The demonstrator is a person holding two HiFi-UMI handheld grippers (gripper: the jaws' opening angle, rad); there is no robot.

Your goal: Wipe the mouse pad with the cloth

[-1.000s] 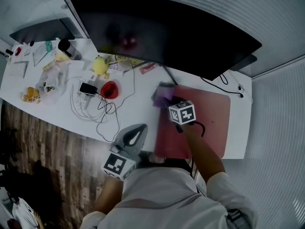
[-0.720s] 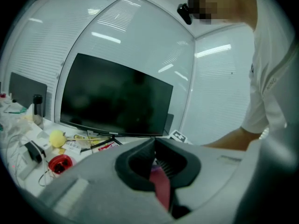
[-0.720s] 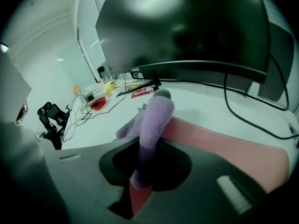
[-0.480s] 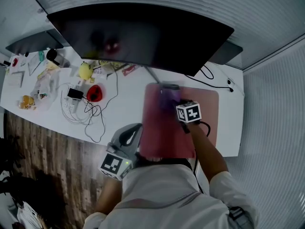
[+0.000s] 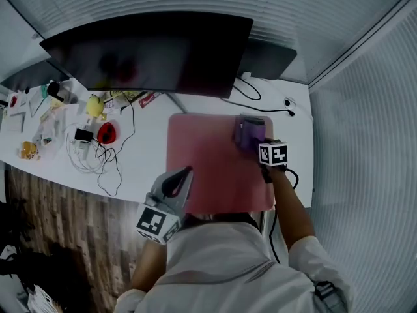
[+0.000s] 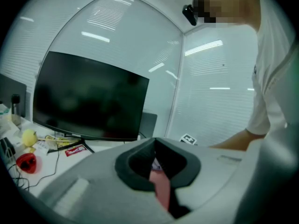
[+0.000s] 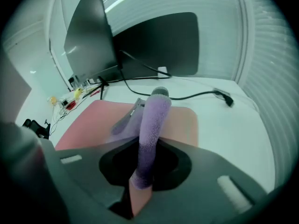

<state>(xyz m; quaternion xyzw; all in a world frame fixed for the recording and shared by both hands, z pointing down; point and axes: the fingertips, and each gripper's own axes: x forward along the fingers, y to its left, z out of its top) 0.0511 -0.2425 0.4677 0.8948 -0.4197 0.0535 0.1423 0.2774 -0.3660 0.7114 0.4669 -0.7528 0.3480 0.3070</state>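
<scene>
A pink mouse pad (image 5: 208,171) lies on the white desk (image 5: 146,152) in front of the monitor. My right gripper (image 5: 253,135) is at the pad's far right corner, shut on a purple cloth (image 5: 248,133) that lies against the pad. In the right gripper view the cloth (image 7: 152,125) runs up between the jaws, with the pad (image 7: 93,120) beneath it. The left gripper (image 5: 186,172) sits at the pad's near left edge, jaws shut with nothing between them. Its own view shows a strip of pad (image 6: 161,190) through the jaw gap.
A wide dark monitor (image 5: 150,51) stands behind the pad, with a second dark panel (image 5: 267,57) to its right. Black cables (image 5: 260,103) run past the pad's far edge. A red object (image 5: 106,133), a yellow one (image 5: 96,105) and tangled wires (image 5: 91,158) clutter the desk's left.
The right gripper has dragged the cloth along the pad's far edge from the left corner to the right corner. The left gripper has stayed at the pad's near left edge.
</scene>
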